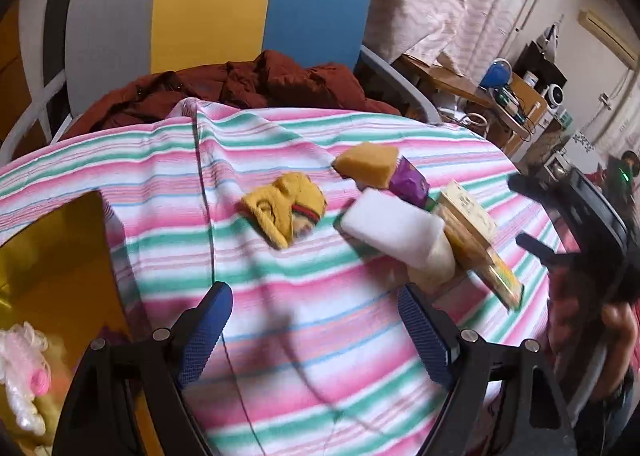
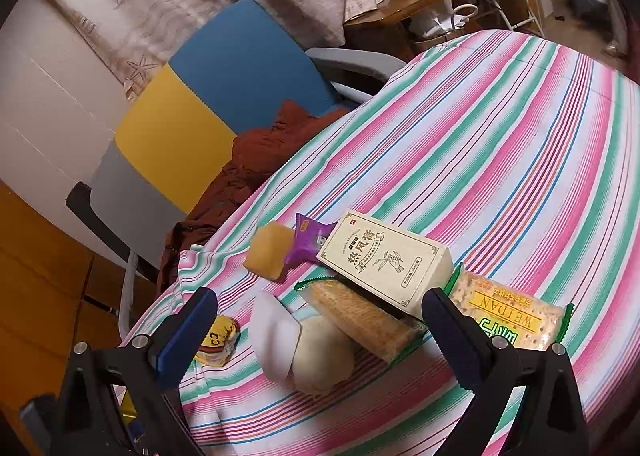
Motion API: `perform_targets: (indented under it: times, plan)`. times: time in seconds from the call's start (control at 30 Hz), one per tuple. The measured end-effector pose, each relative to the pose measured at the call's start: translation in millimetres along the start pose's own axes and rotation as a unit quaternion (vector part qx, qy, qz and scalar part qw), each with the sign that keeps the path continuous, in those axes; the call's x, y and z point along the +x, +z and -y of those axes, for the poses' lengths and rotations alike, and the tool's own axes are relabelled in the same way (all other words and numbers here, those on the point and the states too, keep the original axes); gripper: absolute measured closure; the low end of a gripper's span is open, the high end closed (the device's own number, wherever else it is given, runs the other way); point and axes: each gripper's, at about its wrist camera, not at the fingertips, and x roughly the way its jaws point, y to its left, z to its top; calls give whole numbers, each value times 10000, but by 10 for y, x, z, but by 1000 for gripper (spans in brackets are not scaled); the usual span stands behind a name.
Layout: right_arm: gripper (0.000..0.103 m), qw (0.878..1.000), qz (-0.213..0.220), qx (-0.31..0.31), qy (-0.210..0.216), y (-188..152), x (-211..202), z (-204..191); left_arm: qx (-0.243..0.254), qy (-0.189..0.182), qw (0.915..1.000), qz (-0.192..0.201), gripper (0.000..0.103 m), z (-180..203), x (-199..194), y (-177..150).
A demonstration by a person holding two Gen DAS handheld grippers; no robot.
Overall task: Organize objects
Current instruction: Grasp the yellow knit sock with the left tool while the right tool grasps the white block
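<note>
While both tools (image 1: 316, 316) (image 2: 320, 332) gape empty, only right view reads cracker packet (image 2: 516, 316)

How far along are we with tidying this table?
Little looks done. In the left view a yellow bin at the table edge holds a pale soft toy, perhaps already sorted. Both the left gripper and right gripper are open and empty. Left to sort: yellow sock, sponge, purple packet, white block, box, crackers.

Both wrist views near, sharing tablecloth (image 1: 304, 320), perhaps tilted
</note>
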Motion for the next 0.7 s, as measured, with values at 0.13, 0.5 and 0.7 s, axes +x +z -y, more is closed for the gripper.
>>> perform_targets:
  times: [0.13, 0.5, 0.7]
  plan:
    - [0, 10000, -22, -21, 20, -1, 11, -13, -3, 118, 9999, 50, 17, -12, 161, 164]
    - [0, 9998, -75, -164, -6, -4, 62, -54, -591, 181, 9980, -96, 17, -182, 703, 461]
    - [0, 9996, -126, -232, -15, -14, 89, -74, -799, 158, 9961, -334, 28, -202, 995, 523]
